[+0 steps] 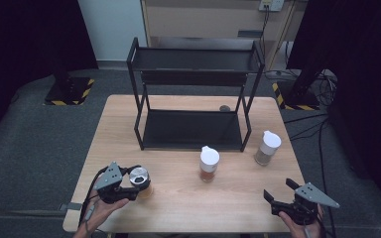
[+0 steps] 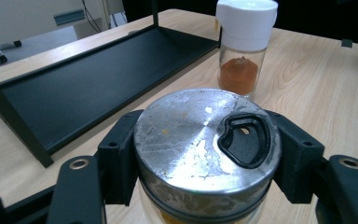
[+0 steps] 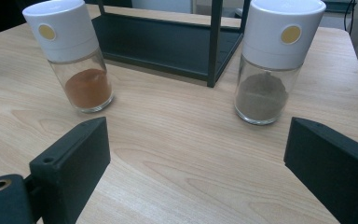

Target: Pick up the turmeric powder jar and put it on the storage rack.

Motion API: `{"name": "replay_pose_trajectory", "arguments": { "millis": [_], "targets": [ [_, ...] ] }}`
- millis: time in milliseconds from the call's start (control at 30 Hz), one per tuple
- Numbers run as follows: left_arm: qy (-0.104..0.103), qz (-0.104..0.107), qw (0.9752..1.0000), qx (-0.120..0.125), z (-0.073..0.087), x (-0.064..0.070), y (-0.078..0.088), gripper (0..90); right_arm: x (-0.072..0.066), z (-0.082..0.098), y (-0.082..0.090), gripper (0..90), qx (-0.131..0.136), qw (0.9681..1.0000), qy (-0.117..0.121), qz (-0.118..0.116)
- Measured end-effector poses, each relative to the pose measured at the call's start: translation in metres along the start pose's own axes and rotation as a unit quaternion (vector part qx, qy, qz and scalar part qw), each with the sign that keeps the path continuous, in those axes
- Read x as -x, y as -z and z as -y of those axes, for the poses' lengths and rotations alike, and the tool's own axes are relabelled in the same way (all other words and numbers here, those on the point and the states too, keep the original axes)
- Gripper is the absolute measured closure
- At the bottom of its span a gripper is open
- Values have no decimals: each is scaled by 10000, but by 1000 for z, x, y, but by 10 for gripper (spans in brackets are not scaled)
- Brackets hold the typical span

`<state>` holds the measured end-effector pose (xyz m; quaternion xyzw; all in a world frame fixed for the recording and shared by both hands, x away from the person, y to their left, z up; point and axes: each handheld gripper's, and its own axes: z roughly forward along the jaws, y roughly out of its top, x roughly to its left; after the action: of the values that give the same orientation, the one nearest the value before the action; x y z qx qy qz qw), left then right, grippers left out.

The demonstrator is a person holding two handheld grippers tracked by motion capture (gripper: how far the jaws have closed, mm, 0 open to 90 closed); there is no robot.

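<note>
Item: metal-lidded jar, glass body, dull scratched steel lid with a black pour flap. Location: near-left part of the wooden table, upright, well short of the rack. Held by the left gripper, whose jaws are pressed against opposite sides of the lid rim; the left gripper view shows both pads touching the lid. The grip sits high, on the lid and not the glass, probably because the rim gives the pads a firm, non-slip edge for a lift. Whether the jar's base rests on the table or is just clear of it cannot be told from these views.

Item: right gripper. Location: near-right table edge, jaws spread wide, holding nothing, pointed toward the two shakers as if waiting its turn.

Item: orange spice shaker, white cap, glass base. Location: table centre, just in front of the rack, between the jar and the rack's right half.

Item: grey spice shaker, same make. Location: right of the rack's front right leg.

Item: black two-tier rack, shelves bare. Location: back half of the table. The likely destination; its front left leg and low front lip are the obstacles to clear, along with the orange shaker.
</note>
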<state>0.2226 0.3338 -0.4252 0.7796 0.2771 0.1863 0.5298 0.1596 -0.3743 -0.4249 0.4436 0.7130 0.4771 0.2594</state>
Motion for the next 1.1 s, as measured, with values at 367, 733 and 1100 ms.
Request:
{"name": "replay_pose_trajectory", "arguments": {
  "millis": [367,733,1100],
  "targets": [
    [-46,-27,9999,119,-23,-2,-6,339,0,0,0,67,15,10000,-2,-4],
    [-102,-76,9997,202,-48,-5,-21,339,1,1,1,67,34,10000,-17,-3],
    [43,-308,9994,118,-69,-8,-38,339,1,1,1,67,51,10000,-35,-12]
  ]
}}
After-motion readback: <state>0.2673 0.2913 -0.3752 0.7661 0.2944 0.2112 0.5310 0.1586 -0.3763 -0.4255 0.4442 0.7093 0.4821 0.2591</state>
